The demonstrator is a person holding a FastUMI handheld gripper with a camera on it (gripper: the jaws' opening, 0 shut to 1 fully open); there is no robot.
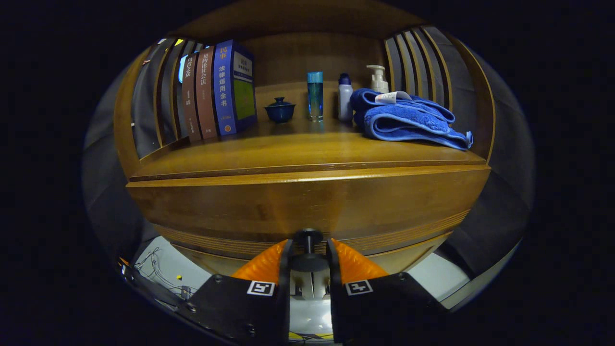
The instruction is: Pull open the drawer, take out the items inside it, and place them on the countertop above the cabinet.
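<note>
Jaws of the gripper (308, 254) are being held clamped on the knob (308, 238) of the closed drawer (307, 206), at lower centre, below the table (298, 149).

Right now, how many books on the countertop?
3, upright side by side beyond the gripper, whose fingers flank the drawer knob: brown book, brown book, blue book. More may hide behind.

Gripper view looks forward along the fingers (287, 254), close against the cabinet (307, 202) front.
</note>
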